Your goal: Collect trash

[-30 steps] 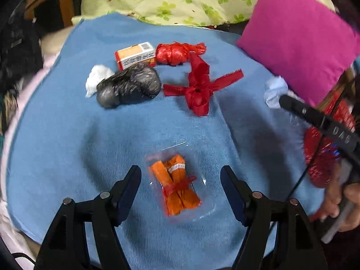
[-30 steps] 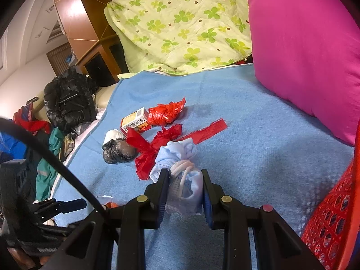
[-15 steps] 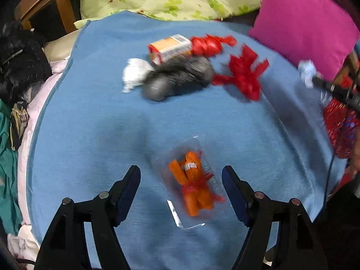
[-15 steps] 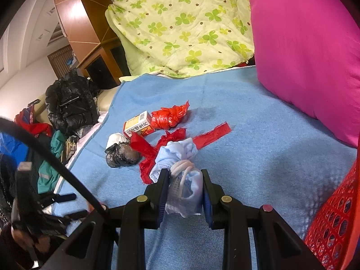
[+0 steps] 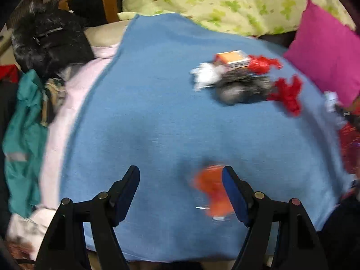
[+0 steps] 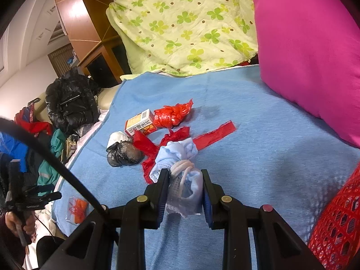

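A crumpled pale-blue face mask bundle tied with its white ear loops (image 6: 180, 177) sits clamped between the dark pads of the right gripper (image 6: 185, 193), held just above the blue knitted blanket (image 6: 258, 148) that covers the bed. Just beyond it on the blanket lie the other scraps: a torn red plastic strip with ragged ends (image 6: 180, 139), a knotted black plastic bag (image 6: 123, 155) touching a small white paper wad (image 6: 117, 137), an orange-and-white cardboard box (image 6: 140, 122), and a bunched red plastic bag (image 6: 173, 114) right beside the box. A red mesh plastic basket (image 6: 337, 220) stands at the right gripper's near right edge. The left gripper (image 5: 181, 194) hangs over the blanket with its jaws set wide apart and nothing between the pads; a clear plastic packet holding orange sticks bound in red (image 5: 213, 191) lies blurred on the blanket, nearest its right-hand finger, and whether that finger touches it cannot be told. A magenta cushion (image 6: 310, 45) rests at the blanket's far right, a green clover-print quilt (image 6: 184, 22) is heaped behind, and a black puffer jacket (image 6: 69, 101) lies off the blanket's left edge.
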Demonstrator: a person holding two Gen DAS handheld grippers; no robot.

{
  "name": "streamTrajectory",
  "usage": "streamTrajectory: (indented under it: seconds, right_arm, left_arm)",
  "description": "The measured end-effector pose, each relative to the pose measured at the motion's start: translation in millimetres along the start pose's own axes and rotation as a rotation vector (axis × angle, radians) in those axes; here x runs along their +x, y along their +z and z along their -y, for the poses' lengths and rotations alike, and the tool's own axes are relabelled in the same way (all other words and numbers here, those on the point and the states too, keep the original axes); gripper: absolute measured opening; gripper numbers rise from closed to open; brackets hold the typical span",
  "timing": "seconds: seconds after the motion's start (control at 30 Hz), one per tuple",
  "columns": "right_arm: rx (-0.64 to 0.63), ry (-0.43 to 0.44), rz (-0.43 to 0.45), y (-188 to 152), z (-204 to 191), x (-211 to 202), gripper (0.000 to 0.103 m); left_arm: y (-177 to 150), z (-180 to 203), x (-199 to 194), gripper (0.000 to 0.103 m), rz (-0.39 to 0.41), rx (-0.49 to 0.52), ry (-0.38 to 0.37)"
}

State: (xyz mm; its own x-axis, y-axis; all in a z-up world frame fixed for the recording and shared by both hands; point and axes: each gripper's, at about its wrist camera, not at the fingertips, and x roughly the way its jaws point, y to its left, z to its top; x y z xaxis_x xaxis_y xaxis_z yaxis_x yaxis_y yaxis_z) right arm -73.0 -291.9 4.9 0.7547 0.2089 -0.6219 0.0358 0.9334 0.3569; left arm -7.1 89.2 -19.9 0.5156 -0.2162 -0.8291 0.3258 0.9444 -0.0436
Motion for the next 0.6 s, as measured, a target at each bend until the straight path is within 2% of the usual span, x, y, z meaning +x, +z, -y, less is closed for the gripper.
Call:
streamTrajectory:
  seconds: [0.13, 0.27, 0.33, 0.37, 0.4, 0.43, 0.5, 0.6]
  right_arm:
    - [-0.016, 0.002, 0.005, -1, -6, 0, 0.029]
    - [-0.009, 0.005, 0.013, 0, -4, -3, 0.029]
    - [-0.006, 0.004, 0.015, 0, -2, -4, 0.029]
    - [-0.004, 0.004, 0.015, 0, -1, -5, 0.029]
    - [-0.004, 0.003, 0.017, 0, 0, -6, 0.029]
    - [-0.004, 0.002, 0.020, 0, 0, -7, 0.029]
    - [0.001, 0.000, 0.021, 1, 2, -7, 0.029]
    - [0.007, -0.002, 0.025, 2, 3, -8, 0.029]
  left_arm:
    - [-12, 30, 5, 0.076, -0.034, -0.007, 0.017]
    - [-19, 40, 23, 0.076, -0.066, -0.029, 0.051]
    - [-24, 35, 33, 0.076, -0.092, -0.074, 0.032]
    - [-27, 31, 37, 0.071, -0.099, -0.100, 0.001]
    - [-28, 28, 39, 0.055, -0.103, -0.119, -0.025]
    - [-28, 25, 43, 0.050, -0.115, -0.138, -0.051]
    - [-27, 23, 47, 0.050, -0.095, -0.151, -0.065]
    - [-14, 30, 52, 0.049, -0.060, -0.119, -0.061]
